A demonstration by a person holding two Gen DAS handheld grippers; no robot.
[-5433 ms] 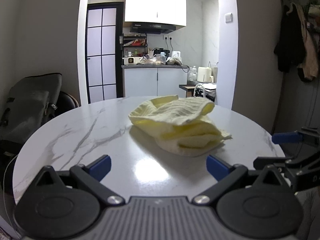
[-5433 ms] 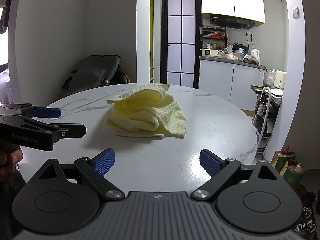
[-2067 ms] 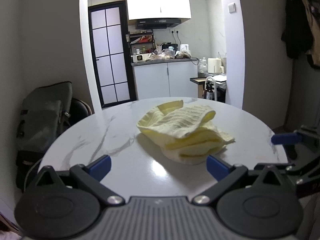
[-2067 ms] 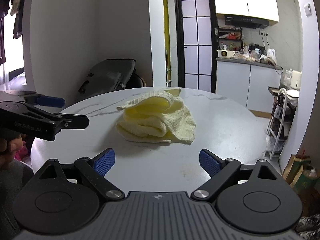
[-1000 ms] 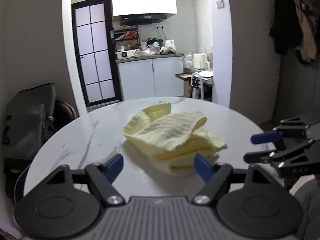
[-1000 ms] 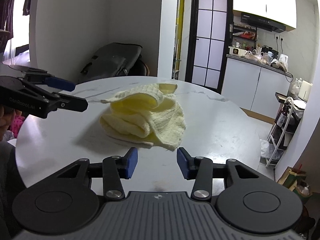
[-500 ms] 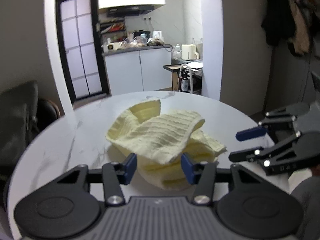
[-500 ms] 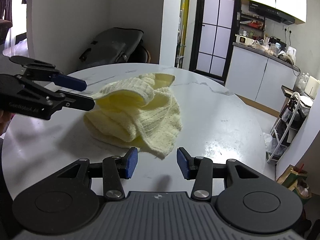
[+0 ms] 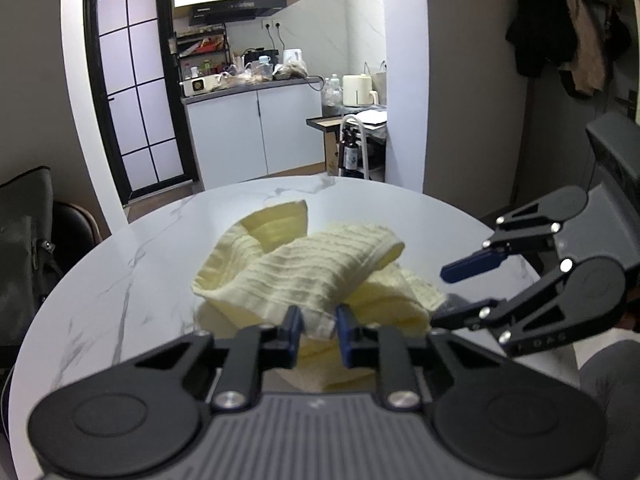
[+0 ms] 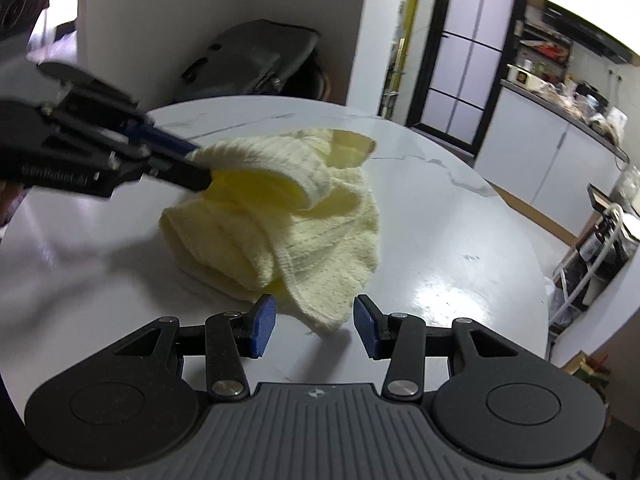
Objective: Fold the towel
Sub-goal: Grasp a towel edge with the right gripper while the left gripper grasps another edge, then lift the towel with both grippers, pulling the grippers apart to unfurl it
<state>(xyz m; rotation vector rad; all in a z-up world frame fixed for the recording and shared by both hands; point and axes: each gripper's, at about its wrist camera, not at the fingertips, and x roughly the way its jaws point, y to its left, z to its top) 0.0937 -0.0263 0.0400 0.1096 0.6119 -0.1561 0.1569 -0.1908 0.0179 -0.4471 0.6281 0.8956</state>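
Left tongs (image 9: 318,330) on ribbed yellow towel (image 9: 304,276) (crumpled heap)

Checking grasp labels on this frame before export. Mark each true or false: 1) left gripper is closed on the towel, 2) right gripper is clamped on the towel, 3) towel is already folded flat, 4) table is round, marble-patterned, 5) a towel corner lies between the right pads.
1) True: the left gripper pinches an edge of the yellow towel; its jaws have just been closing.
2) False: the right gripper stands open, pads clear of the cloth.
3) False: the towel is a crumpled heap.
4) True: the table is round, white with grey veins.
5) True: a hanging corner sits between them, ungripped.
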